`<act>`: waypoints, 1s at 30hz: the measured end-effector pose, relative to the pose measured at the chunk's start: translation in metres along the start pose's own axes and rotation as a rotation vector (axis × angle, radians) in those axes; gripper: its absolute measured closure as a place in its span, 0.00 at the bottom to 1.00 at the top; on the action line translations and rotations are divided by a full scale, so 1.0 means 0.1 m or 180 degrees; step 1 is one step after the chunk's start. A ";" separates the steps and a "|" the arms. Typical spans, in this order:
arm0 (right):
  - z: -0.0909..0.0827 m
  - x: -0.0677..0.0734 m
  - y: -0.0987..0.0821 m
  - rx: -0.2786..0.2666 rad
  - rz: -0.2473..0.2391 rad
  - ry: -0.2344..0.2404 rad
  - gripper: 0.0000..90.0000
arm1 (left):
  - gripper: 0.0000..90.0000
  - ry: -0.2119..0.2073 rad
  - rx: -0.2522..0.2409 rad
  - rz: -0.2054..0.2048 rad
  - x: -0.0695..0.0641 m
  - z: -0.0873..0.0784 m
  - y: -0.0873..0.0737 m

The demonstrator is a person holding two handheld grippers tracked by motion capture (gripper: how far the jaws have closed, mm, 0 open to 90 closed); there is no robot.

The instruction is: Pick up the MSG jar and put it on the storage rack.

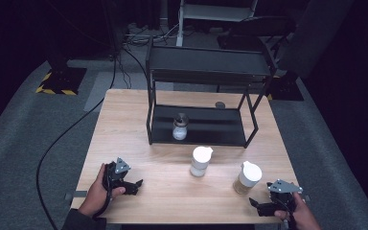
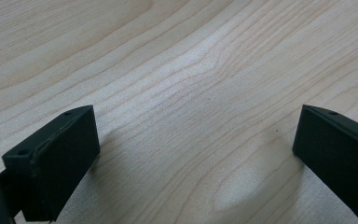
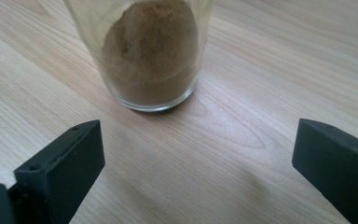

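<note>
Right gripper view has the right gripper (image 3: 193, 172), fingers wide and empty, lined up on the brown-powder jar (image 3: 144, 51) for a grasp.

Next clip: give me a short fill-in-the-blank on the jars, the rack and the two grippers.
1. The jar of brown powder stands just ahead of the ____ gripper, whose jaws are open and not touching it.
2. The small jar with the dark lid stands on the rack's ____ shelf.
3. The number of white-lidded jars standing on the bare table is ____.
4. Between the open jaws of the left gripper lies only bare ____.

Missing words: right; lower; two; wood
</note>
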State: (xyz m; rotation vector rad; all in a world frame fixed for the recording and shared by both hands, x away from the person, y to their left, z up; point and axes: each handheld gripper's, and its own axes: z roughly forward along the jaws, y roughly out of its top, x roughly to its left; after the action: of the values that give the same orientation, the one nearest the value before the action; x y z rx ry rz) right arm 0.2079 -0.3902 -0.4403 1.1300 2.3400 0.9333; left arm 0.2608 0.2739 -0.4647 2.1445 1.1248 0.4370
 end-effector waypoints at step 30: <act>-0.46 0.19 0.48 -0.0147 -0.0276 -0.0010 0.02 | 0.00 0.0000 -0.0005 0.0006 0.00 0.00 0.00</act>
State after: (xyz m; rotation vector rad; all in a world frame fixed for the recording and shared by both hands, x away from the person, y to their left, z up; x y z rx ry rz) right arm 0.1956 -0.3712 -0.3745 1.0031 2.3326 0.9485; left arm 0.2609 0.2740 -0.4649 2.1444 1.1225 0.4386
